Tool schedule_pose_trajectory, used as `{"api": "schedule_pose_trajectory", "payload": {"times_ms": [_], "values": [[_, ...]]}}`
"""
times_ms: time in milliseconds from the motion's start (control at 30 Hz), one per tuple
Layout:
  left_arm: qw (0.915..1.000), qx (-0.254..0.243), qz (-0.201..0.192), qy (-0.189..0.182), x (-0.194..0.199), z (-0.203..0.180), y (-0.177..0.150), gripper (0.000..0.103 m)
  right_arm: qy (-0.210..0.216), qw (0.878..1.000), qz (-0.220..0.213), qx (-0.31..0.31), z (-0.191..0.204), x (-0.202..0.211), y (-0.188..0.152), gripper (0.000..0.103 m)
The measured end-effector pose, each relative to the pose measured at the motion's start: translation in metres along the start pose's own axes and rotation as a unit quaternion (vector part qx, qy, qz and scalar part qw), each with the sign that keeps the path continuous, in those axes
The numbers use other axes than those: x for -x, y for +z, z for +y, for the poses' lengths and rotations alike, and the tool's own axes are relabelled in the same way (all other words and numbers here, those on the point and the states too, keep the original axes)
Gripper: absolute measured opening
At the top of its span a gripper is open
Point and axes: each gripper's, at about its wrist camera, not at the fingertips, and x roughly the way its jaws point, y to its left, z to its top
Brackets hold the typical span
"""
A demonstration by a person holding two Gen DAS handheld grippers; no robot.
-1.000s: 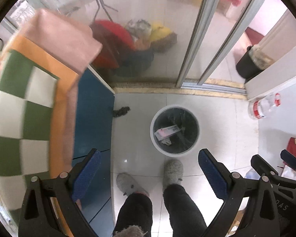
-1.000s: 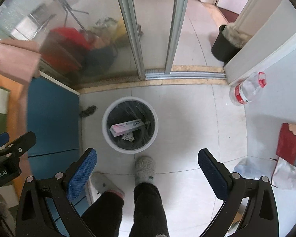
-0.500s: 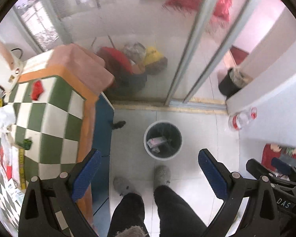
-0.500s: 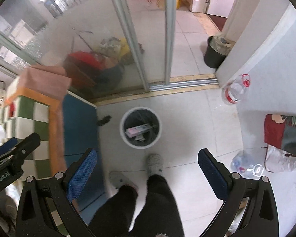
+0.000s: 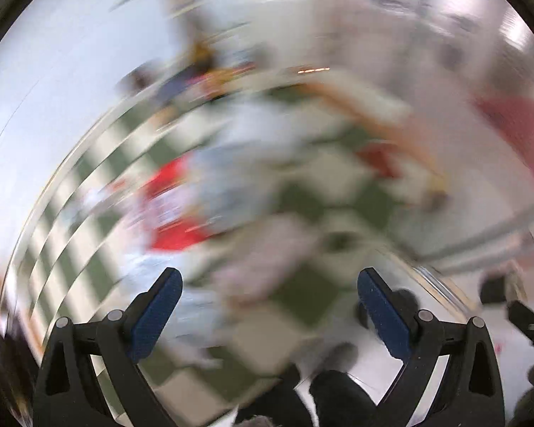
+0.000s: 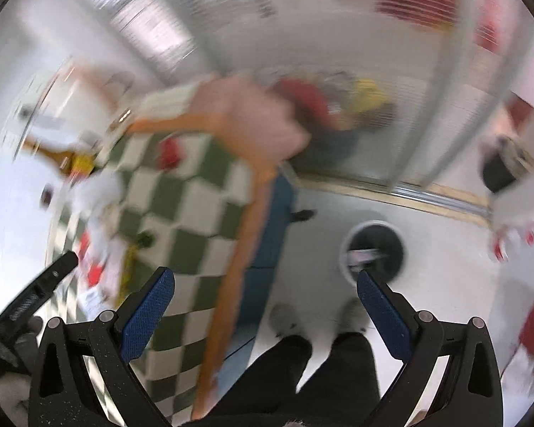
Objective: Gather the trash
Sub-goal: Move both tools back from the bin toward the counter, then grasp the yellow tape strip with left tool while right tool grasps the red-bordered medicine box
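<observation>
Both views swing from the bin (image 6: 373, 254) toward the cluttered table (image 6: 195, 195); left gripper (image 5: 267, 306) and right gripper (image 6: 263, 302) spread, empty, seeking more trash.

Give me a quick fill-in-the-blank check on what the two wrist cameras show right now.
1. Both the left gripper and the right gripper have their jaws ____.
2. The trash bin stands on the ____, not on the table.
3. The tablecloth has a green and white ____ pattern.
4. The ____ wrist view is the more motion-blurred one.

Missing words: open; floor; checked; left
</observation>
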Motion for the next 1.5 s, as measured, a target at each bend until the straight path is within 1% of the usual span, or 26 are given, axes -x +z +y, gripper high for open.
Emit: {"api": "schedule_pose_trajectory", "payload": {"times_ms": [33,100,167,200,267,300,333,367,433,500,533,567,600,633,667,700,733,767,800,833,867,1033,1167,1333,1433,1500], "values": [[0.9993,0.031,0.011,0.017,-0.011,0.032,0.001,0.101,0.009,1.000,0.019,0.021,0.033,-0.017,0.003,0.103],[0.9946,0.085,0.034,0.048,-0.031,0.089,-0.003,0.101,0.026,0.997,0.047,0.046,0.077,-0.041,0.004,0.103],[0.9872,0.135,0.060,0.061,-0.053,0.142,-0.014,0.101,0.038,0.993,0.081,0.072,0.129,-0.075,0.001,0.103],[0.9840,0.152,0.071,0.060,-0.062,0.157,-0.019,0.101,0.043,0.991,0.098,0.083,0.155,-0.093,-0.002,0.103],[0.9771,0.184,0.098,0.041,-0.084,0.184,-0.030,0.099,0.043,0.987,0.122,0.099,0.192,-0.125,-0.008,0.103],[0.9729,0.203,0.110,0.020,-0.096,0.196,-0.035,0.099,0.041,0.984,0.135,0.108,0.213,-0.142,-0.011,0.103],[0.9704,0.212,0.115,0.003,-0.101,0.201,-0.039,0.099,0.034,0.982,0.144,0.116,0.232,-0.157,-0.013,0.103],[0.9682,0.219,0.120,-0.014,-0.109,0.206,-0.039,0.099,0.029,0.981,0.148,0.119,0.241,-0.170,-0.015,0.103],[0.9660,0.220,0.127,-0.046,-0.125,0.208,-0.039,0.099,0.016,0.979,0.159,0.126,0.261,-0.189,-0.021,0.103],[0.9667,0.211,0.126,-0.069,-0.136,0.205,-0.035,0.097,-0.001,0.978,0.165,0.128,0.277,-0.207,-0.025,0.103],[0.9679,0.203,0.127,-0.077,-0.140,0.202,-0.033,0.092,-0.010,0.977,0.168,0.128,0.284,-0.215,-0.028,0.103],[0.9687,0.197,0.128,-0.081,-0.143,0.198,-0.032,0.084,-0.016,0.977,0.169,0.126,0.283,-0.220,-0.028,0.101],[0.9699,0.187,0.129,-0.088,-0.147,0.194,-0.030,0.081,-0.026,0.977,0.170,0.124,0.286,-0.224,-0.029,0.099],[0.9707,0.181,0.130,-0.090,-0.149,0.191,-0.028,0.073,-0.032,0.977,0.171,0.123,0.285,-0.227,-0.030,0.092],[0.9732,0.172,0.128,-0.083,-0.149,0.187,-0.028,0.071,-0.041,0.977,0.172,0.121,0.284,-0.231,-0.031,0.084],[0.9764,0.160,0.124,-0.076,-0.149,0.183,-0.027,0.065,-0.049,0.976,0.174,0.118,0.283,-0.234,-0.032,0.084],[0.9803,0.145,0.119,-0.061,-0.147,0.178,-0.026,0.049,-0.053,0.978,0.160,0.123,0.285,-0.232,-0.032,0.077],[0.9829,0.134,0.116,-0.048,-0.146,0.175,-0.026,0.031,-0.060,0.978,0.155,0.129,0.286,-0.232,-0.032,0.076],[0.9855,0.121,0.114,-0.035,-0.145,0.172,-0.027,0.023,-0.061,0.977,0.153,0.132,0.287,-0.233,-0.032,0.076],[0.9867,0.114,0.112,-0.029,-0.145,0.171,-0.028,0.006,-0.063,0.978,0.149,0.134,0.287,-0.233,-0.033,0.074],[0.9880,0.106,0.111,-0.019,-0.143,0.168,-0.031,0.002,-0.062,0.978,0.146,0.135,0.288,-0.233,-0.033,0.073],[0.9919,0.080,0.098,0.009,-0.134,0.170,-0.043,0.001,-0.057,0.980,0.132,0.139,0.285,-0.232,-0.034,0.070],[0.9936,0.076,0.081,0.019,-0.113,0.181,-0.055,0.001,-0.052,0.981,0.128,0.139,0.284,-0.230,-0.033,0.069],[0.9951,0.079,0.050,0.031,-0.080,0.194,-0.061,0.000,-0.031,0.983,0.123,0.134,0.268,-0.215,-0.030,0.067],[0.9958,0.079,0.031,0.034,-0.063,0.193,-0.053,0.000,-0.019,0.984,0.117,0.131,0.257,-0.205,-0.026,0.067],[0.9964,0.075,0.019,0.035,-0.056,0.193,-0.044,0.000,-0.013,0.985,0.116,0.126,0.255,-0.197,-0.026,0.066]]}}
